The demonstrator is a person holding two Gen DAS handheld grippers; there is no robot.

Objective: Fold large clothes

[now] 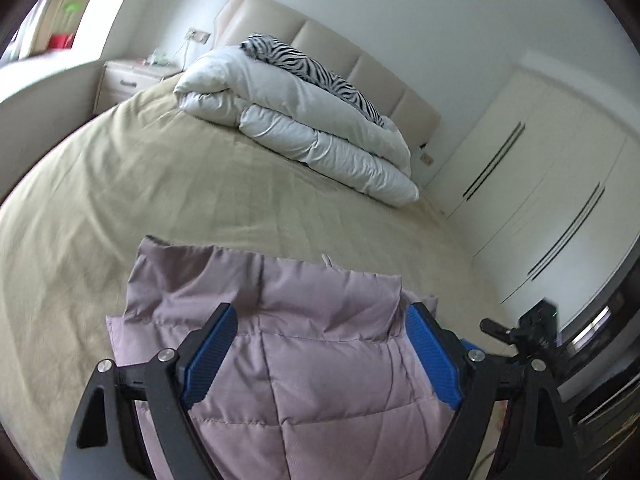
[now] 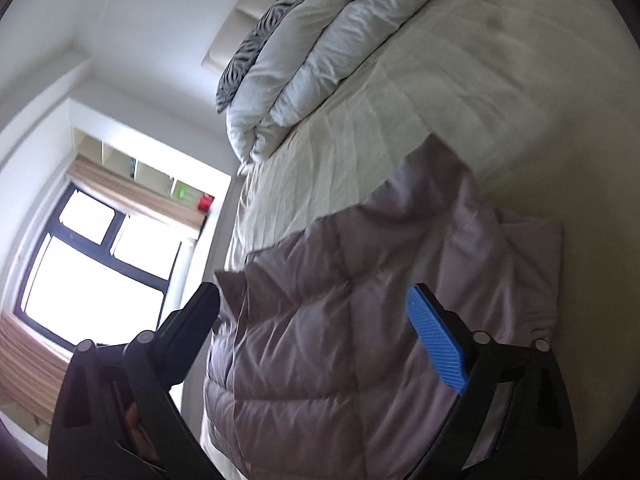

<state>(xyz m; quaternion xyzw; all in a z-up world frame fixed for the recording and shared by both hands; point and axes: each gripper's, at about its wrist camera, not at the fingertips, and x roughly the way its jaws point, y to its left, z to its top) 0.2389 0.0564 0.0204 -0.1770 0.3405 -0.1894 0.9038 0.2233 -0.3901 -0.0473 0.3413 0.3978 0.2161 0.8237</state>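
A mauve quilted puffer jacket lies at the near edge of the bed, its collar end pointing toward the headboard. My left gripper is open, its blue-padded fingers spread wide over the jacket's upper part. In the right wrist view the same jacket lies on the bed sheet with a fold bunched at its right side. My right gripper is open too, straddling the jacket near its edge. Neither gripper holds cloth.
A folded white duvet with a zebra-print pillow lies by the headboard. A nightstand stands at the left, white wardrobe doors at the right. The right gripper's body shows beside the left one. A window is seen.
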